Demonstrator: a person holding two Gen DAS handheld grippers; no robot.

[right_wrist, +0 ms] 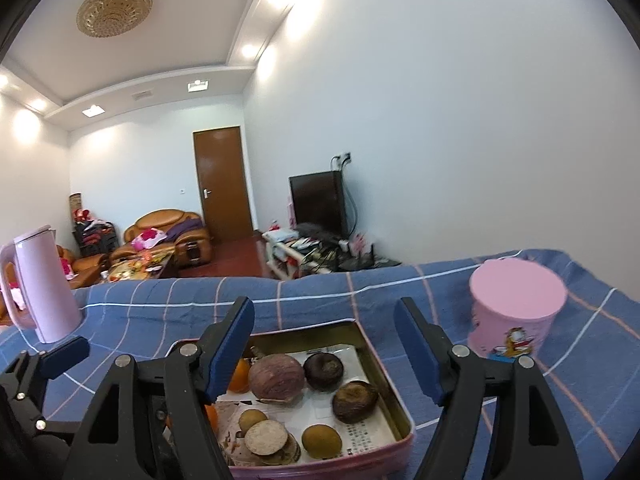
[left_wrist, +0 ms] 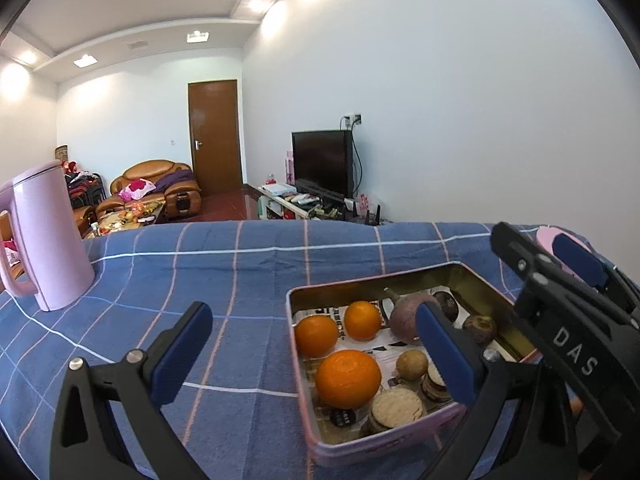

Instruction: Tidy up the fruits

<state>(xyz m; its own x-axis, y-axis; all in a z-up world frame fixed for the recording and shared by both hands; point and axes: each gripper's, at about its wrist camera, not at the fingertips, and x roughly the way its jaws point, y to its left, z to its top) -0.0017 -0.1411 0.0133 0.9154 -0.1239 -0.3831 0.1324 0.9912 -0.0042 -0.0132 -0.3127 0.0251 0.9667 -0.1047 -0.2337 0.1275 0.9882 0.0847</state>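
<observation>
A pink-sided metal tin (left_wrist: 384, 436) sits on the blue checked cloth and holds three oranges (left_wrist: 347, 378), a purple round fruit (left_wrist: 408, 316), dark brown fruits (left_wrist: 479, 328), small yellow-brown fruits (left_wrist: 412, 364) and round cakes (left_wrist: 396, 408). The tin (right_wrist: 394, 392) also shows in the right wrist view with the purple fruit (right_wrist: 276, 376) and dark fruits (right_wrist: 354, 400). My left gripper (left_wrist: 316, 356) is open and empty, above the tin's left near part. My right gripper (right_wrist: 324, 356) is open and empty, above the tin.
A pink kettle (left_wrist: 48, 236) stands at the far left of the table. A pink lidded canister (right_wrist: 516, 312) stands right of the tin. The table's far edge drops to a living room with sofa, door and television.
</observation>
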